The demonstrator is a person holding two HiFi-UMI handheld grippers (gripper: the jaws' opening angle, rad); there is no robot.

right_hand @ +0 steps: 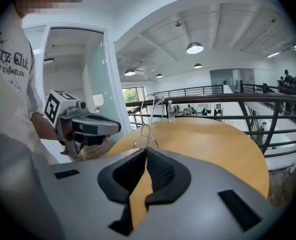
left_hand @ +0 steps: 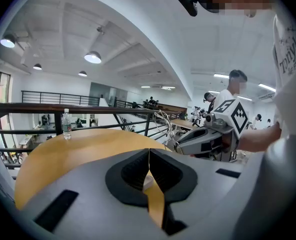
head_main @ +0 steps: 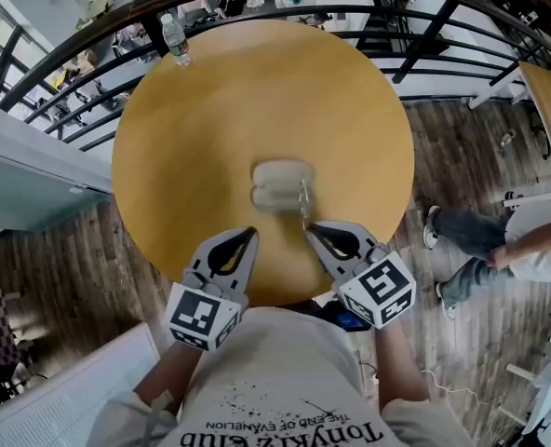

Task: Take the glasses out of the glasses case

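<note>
Glasses [head_main: 303,205]: thin wire frame, out of the case, pinched at the tip of your right gripper [head_main: 309,231].

Head view:
- The frame stands just beside the right edge of the pale glasses case [head_main: 277,184]. Contact between the 2 cannot be told.
- The case lies near the middle of the round wooden table [head_main: 182,156] and shows as 2 soft lobes, one behind the other.
- Your left gripper [head_main: 251,235] hangs over the near table edge, near the case but apart from it.
- A clear water bottle [head_main: 175,41] stands upright at the far left rim.
- Another person's legs [head_main: 471,250] show on the floor to the right.

Left gripper view:
- Your left gripper [left_hand: 149,151] has its jaws pressed together, with nothing held between them.
- The right gripper [left_hand: 174,144] sits across to the right, and the wire frame [left_hand: 165,120] rises from its tip.
- The bottle [left_hand: 66,124] stands at the far left of the tabletop [left_hand: 63,154].

Right gripper view:
- Your right gripper [right_hand: 146,151] has its jaws clamped on the glasses [right_hand: 148,129], low on the frame.
- Wire loops sit on either side of the tips, and the arms rise above them.
- The left gripper [right_hand: 117,128] is at the left.
- The bottle [right_hand: 171,111] stands at the far rim.
</note>
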